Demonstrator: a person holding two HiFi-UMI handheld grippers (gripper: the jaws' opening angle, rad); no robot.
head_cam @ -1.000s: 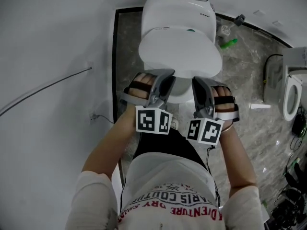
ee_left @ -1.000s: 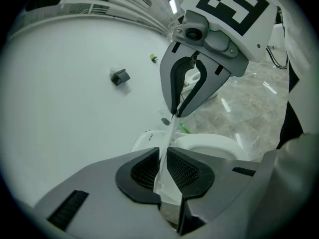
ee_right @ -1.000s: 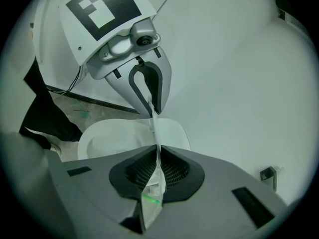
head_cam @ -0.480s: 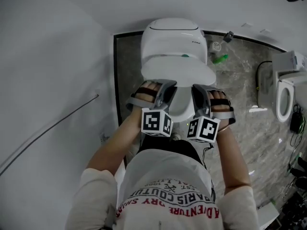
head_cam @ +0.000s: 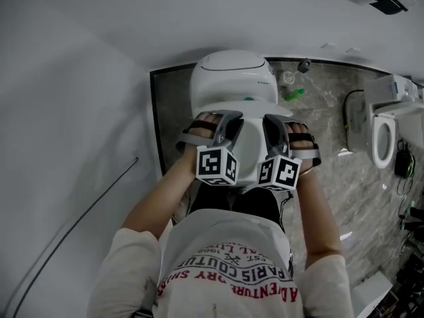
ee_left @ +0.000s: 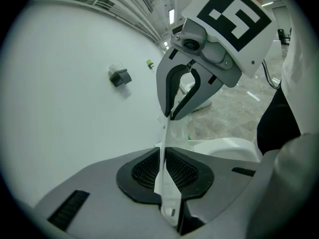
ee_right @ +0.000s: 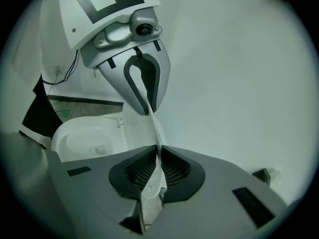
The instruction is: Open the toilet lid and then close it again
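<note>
the lid, part raised over the bowl, is pinched at its thin front rim by the left gripper, its jaws just drawn narrower, and the right gripper. each pair is closed to a sliver on the rim's edge. the lid is judged light, stiff and glossy, so a slip from the pads is possible. the front rim, farthest from the rear hinge, is thought the best hold. its swing is bounded by the back unit. a green bottle and a second toilet are seen well apart to the right.
</note>
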